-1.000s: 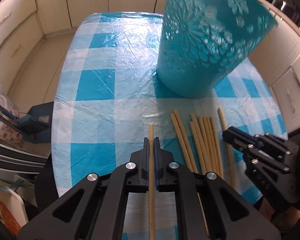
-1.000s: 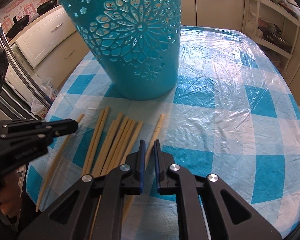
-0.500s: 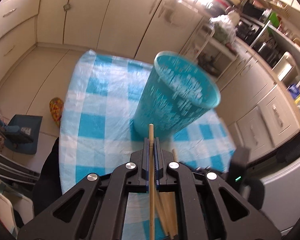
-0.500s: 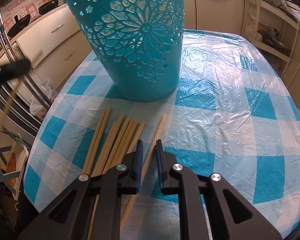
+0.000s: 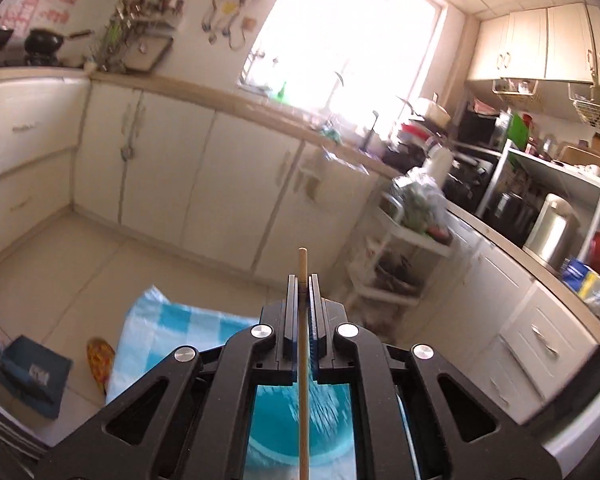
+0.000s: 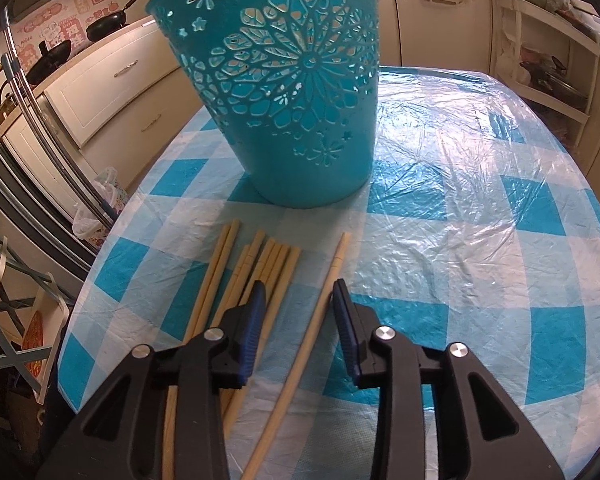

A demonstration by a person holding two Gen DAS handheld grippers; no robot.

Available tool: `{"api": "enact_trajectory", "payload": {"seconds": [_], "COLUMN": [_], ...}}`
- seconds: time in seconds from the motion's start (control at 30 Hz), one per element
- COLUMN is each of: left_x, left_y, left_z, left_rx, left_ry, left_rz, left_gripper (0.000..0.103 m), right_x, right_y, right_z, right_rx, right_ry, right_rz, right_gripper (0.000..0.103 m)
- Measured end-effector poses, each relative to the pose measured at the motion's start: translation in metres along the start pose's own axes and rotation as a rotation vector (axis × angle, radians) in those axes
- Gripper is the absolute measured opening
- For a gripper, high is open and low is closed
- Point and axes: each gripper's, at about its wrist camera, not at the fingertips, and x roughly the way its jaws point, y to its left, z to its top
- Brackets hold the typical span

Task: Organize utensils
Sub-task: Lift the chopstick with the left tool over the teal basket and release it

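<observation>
My left tool [image 5: 301, 280] is clamped on a single chopstick [image 5: 302, 360], and since a second ago I have lifted it clear of the bench; it was low over the checked cloth then, and now the view looks out across the kitchen with the teal holder [image 5: 300, 424] straight below, its open mouth showing between the tool's arms; I judge the stick is almost placed for a drop into the holder, needing only its lower end tipped down into the mouth. My right tool [image 6: 299, 300] was pinched nearly closed a second ago; its jaws are now opening, astride the lone chopstick [image 6: 320, 308] that lies just in front of the teal holder [image 6: 284, 92], not yet pressing it; the bundle of chopsticks [image 6: 256, 276] lies in front of the holder too, beside that one, on the bench [image 6: 480, 200]; so the next pickup is being readied while the first stick goes in.
</observation>
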Motion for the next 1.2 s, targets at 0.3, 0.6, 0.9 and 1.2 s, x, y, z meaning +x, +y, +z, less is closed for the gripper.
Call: {"api": "enact_trajectory", "payload": {"seconds": [0.3,0.6,0.9,1.2], "left_x": [0.051,0.07,0.067,0.061], "left_y": [-0.002,-0.001,0.004,0.021], "left_z": [-0.005,-0.038,-0.065,-0.073], "left_rx": [-0.006,0.044,0.093,0.085], "left_ry": [-0.145,-0.102,-0.038,0.028], "left_rz": [0.127,0.168,0.182,0.201], "left_gripper": [0.005,0.005,0.005,0.011], "right_x": [0.003,0.007,0.007,0.008], "right_y": [0.006,0.013,0.013,0.013], "right_z": [-0.001,0.0,-0.001,0.0], "right_rx": [-0.027,-0.063,-0.063,-0.056], "right_ry": [-0.012,-0.018,-0.019,-0.017], "right_rz": [0.001,-0.013,-0.014,-0.01], "right_gripper": [0.047,0.055,0.056,0.056]}}
